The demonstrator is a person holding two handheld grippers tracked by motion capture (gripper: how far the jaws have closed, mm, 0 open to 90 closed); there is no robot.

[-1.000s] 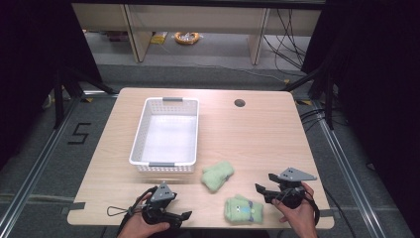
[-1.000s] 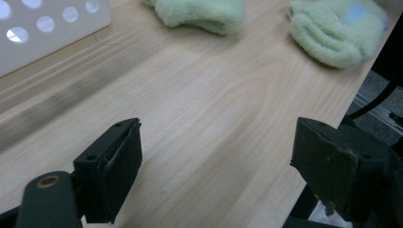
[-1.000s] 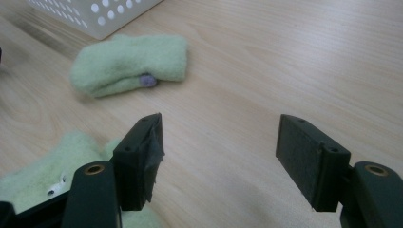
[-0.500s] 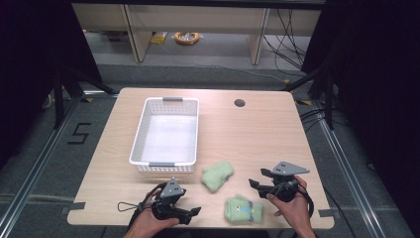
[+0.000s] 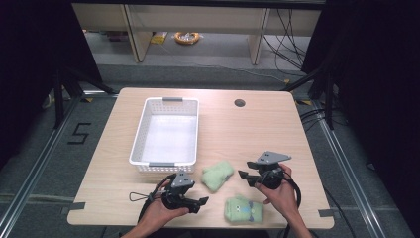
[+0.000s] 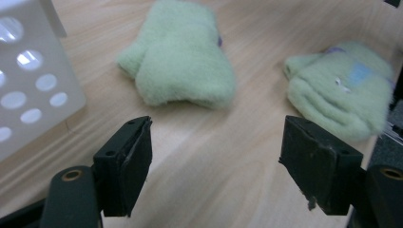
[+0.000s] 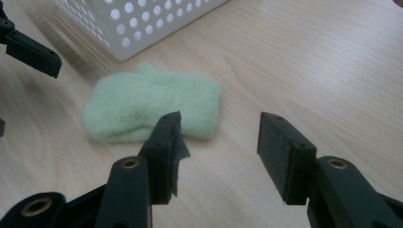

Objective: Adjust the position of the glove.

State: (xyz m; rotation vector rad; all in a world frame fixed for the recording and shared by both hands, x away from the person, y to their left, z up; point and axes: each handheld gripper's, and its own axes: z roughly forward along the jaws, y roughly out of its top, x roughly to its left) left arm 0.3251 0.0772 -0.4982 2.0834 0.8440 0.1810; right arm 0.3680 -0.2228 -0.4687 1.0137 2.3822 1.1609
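Pale wood counter (image 5: 277,129) carries a white perforated basket (image 5: 168,131), and just beside its near end lie two fuzzy pale-green mittens, one plain (image 5: 218,174), one with a blue patch (image 5: 243,210), flanked by the left gripper (image 5: 190,202) and right gripper (image 5: 250,177), fingers wide and empty, seemingly poised to grasp.

Lab: floor rails (image 5: 34,168), loose cables (image 5: 292,42)

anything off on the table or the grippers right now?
One thing: the right gripper has a torn flap of black pad material hanging off one finger pad. Otherwise the two green mittens lie on the table beside the white basket, nothing spilled.
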